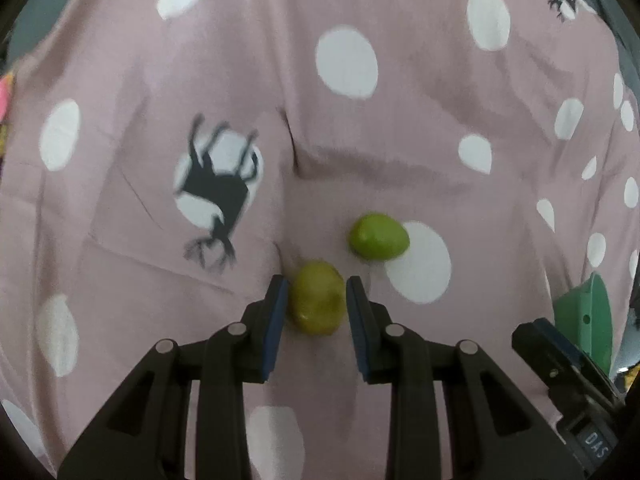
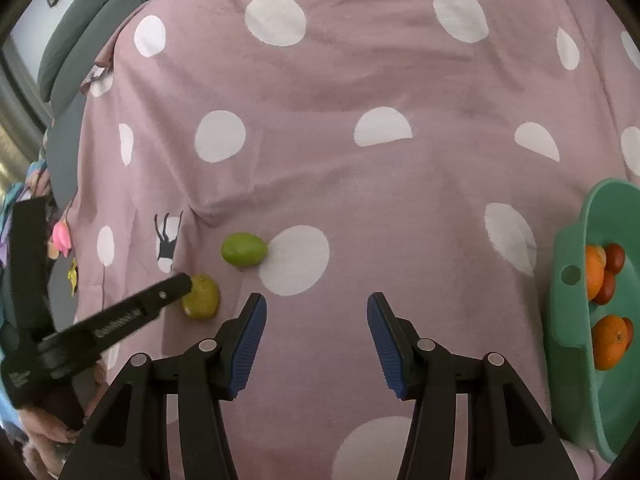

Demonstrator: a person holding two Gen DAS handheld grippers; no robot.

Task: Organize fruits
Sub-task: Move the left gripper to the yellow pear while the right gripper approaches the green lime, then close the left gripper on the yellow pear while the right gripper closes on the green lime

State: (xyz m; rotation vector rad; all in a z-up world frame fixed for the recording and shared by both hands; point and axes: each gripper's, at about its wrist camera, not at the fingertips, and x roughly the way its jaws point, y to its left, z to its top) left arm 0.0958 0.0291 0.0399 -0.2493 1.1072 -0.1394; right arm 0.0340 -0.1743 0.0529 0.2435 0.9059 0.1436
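Note:
Two green fruits lie on a pink polka-dot cloth [image 1: 400, 128]. My left gripper [image 1: 316, 286] has its fingers on either side of the yellowish-green fruit [image 1: 317, 298]; the left pad touches it and a small gap shows on the right. The brighter green fruit [image 1: 379, 236] lies just beyond, to the right. In the right wrist view the same fruits are the yellowish one [image 2: 202, 296] and the bright one [image 2: 244, 249], with the left gripper [image 2: 188, 280] reaching in from the left. My right gripper [image 2: 316, 300] is open and empty over bare cloth.
A teal bowl [image 2: 568, 320] at the right edge holds oranges [image 2: 610, 342] and dark red fruits [image 2: 614, 258]. Its rim also shows in the left wrist view [image 1: 584, 316]. Grey cushions [image 2: 88, 20] lie beyond the cloth's far left edge. Small colourful items [image 2: 62, 238] sit at the left.

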